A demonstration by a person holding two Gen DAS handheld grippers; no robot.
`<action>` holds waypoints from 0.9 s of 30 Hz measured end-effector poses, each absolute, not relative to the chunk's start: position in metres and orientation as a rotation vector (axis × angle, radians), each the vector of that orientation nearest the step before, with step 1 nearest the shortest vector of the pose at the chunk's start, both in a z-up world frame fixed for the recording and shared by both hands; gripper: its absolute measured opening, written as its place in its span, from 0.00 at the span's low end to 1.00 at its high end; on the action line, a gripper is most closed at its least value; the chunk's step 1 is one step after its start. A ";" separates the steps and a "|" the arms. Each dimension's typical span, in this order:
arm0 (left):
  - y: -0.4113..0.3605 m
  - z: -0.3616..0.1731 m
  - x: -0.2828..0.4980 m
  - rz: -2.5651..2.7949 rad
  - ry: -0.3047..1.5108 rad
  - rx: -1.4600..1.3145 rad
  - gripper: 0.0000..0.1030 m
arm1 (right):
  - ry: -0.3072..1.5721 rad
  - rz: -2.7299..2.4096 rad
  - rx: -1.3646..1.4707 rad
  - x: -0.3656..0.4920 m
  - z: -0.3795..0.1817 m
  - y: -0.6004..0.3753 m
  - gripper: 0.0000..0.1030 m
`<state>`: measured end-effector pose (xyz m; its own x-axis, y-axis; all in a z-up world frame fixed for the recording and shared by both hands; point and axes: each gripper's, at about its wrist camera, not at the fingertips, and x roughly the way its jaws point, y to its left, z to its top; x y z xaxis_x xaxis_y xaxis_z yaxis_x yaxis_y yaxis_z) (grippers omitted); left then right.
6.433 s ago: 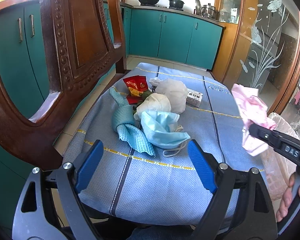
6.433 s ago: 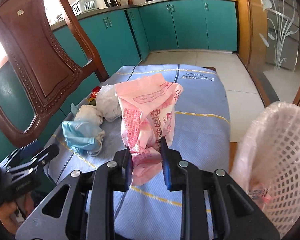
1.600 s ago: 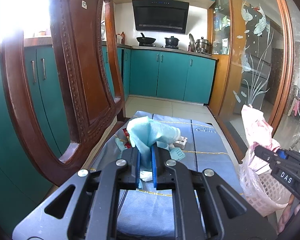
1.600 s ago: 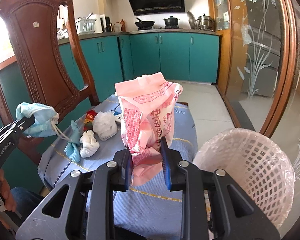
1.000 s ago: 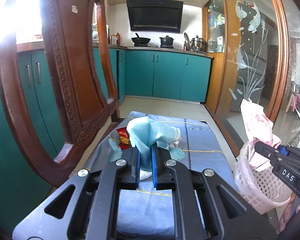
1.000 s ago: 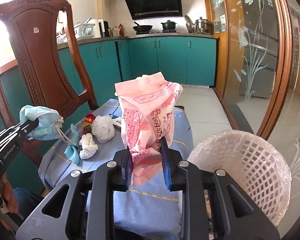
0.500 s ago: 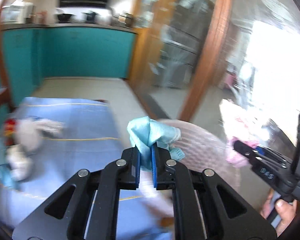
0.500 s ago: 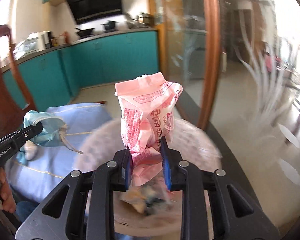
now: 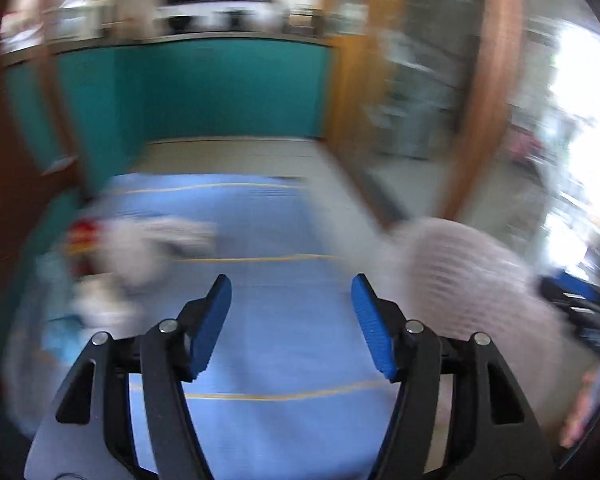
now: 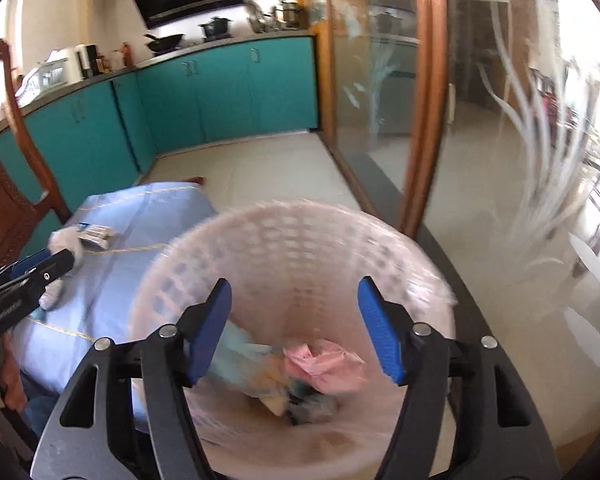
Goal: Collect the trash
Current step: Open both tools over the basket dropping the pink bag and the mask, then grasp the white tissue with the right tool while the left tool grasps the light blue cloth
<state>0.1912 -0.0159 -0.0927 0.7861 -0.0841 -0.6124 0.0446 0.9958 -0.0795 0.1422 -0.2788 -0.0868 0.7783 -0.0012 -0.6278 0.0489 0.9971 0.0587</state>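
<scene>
The right claw (image 10: 294, 326) hangs over the white basket (image 10: 292, 240), its blue pads spread wide with nothing between them. Down in the basket lie a crumpled pink bag (image 10: 324, 366), a pale blue mask (image 10: 236, 354) at its left, and some darker scraps too blurred to name.

The left claw (image 9: 291, 322) is spread too and holds nothing. It points over the bench, which wears a blue cloth (image 9: 260, 320) with thin yellow lines. The left view is badly smeared. On the cloth's left side sit white wads (image 9: 148, 252), a red wrapper (image 9: 84, 232) and something light blue (image 9: 60, 336) near the edge. In the right view a small printed box (image 10: 96, 236) lies on the cloth beside one white wad.

The basket stands just off the bench's right edge. A carved wooden chair (image 10: 0, 184) rises at the far left, and teal cabinets (image 10: 228, 92) line the wall behind, with glass doors (image 10: 520, 120) at right.
</scene>
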 end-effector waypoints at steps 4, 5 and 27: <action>0.077 -0.114 0.192 0.207 0.750 -0.125 0.32 | 0.673 0.132 0.070 0.164 -0.080 -0.224 0.64; 0.090 -0.117 0.189 0.226 0.767 -0.141 0.29 | 0.674 0.194 0.067 0.172 -0.080 -0.202 0.64; 0.150 -0.121 0.122 0.269 0.779 -0.157 0.47 | 0.961 0.672 -0.005 0.258 -0.169 0.029 0.20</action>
